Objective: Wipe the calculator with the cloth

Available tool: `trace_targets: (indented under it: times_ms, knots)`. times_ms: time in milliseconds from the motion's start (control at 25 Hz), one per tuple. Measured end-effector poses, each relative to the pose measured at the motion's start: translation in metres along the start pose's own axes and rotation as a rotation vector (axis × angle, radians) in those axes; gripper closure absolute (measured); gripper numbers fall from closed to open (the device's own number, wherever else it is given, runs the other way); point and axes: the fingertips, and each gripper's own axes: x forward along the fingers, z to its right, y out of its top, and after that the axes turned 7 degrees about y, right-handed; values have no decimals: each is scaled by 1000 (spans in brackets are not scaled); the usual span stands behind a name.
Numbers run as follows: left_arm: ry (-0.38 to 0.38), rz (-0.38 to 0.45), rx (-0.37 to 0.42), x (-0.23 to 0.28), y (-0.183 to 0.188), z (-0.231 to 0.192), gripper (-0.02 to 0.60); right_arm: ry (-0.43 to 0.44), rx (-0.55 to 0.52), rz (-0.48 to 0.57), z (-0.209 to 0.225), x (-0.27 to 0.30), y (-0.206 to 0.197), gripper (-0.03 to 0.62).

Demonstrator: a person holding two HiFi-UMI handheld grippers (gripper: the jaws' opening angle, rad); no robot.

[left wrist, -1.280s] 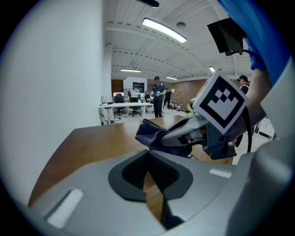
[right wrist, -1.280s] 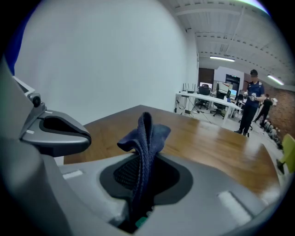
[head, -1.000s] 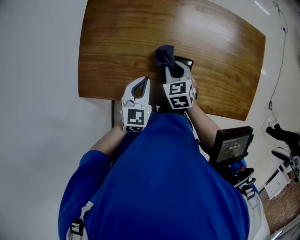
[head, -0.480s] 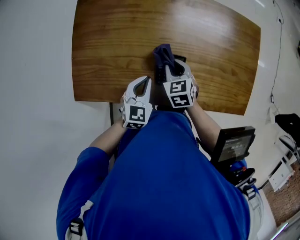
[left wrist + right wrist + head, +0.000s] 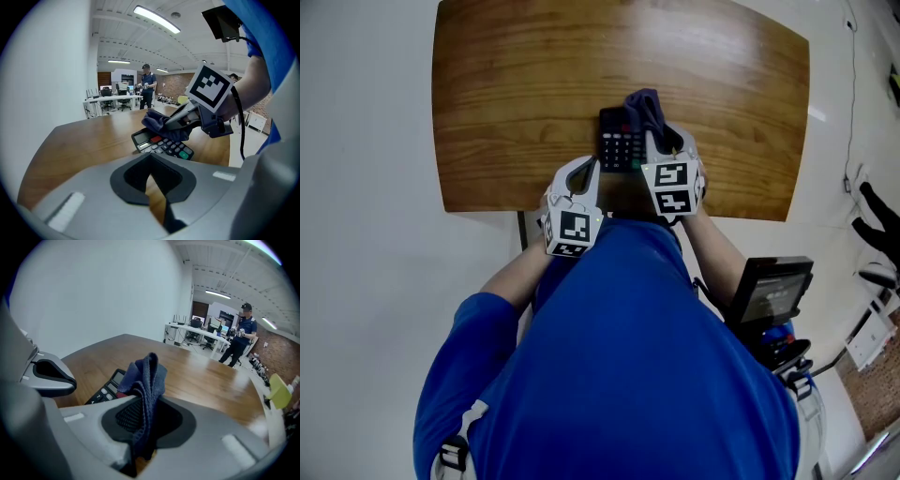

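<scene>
A black calculator [image 5: 619,142] lies near the front edge of the wooden table [image 5: 506,103]. My right gripper [image 5: 661,141] is shut on a dark blue cloth [image 5: 644,107], which bunches over the calculator's right side. In the right gripper view the cloth [image 5: 146,380] hangs pinched between the jaws, with the calculator [image 5: 108,386] just to its left. My left gripper [image 5: 592,167] is shut and holds nothing, hovering at the table edge left of the calculator. From the left gripper view, the calculator's keys [image 5: 165,146] show under the cloth [image 5: 159,123] and the right gripper [image 5: 185,119].
The table's front edge [image 5: 581,208] runs just under both grippers. A black screen device [image 5: 767,291] sits at the person's right side, off the table. Far behind, an office with desks [image 5: 110,99] and a standing person [image 5: 240,336].
The right gripper has swept the cloth rightward across the calculator, uncovering its keypad on the left. The left gripper has stayed put, shut.
</scene>
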Motion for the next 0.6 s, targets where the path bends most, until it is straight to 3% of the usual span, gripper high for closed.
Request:
trace_targets:
  times_ms: [360,600]
  knots:
    - [2,-7,-5,-1,-6,-1,575,-24,2,-20,8,-3,-9,531]
    - [31,-9,1,-13,-8,-11,575,87,-95,1,-38,0,7,531]
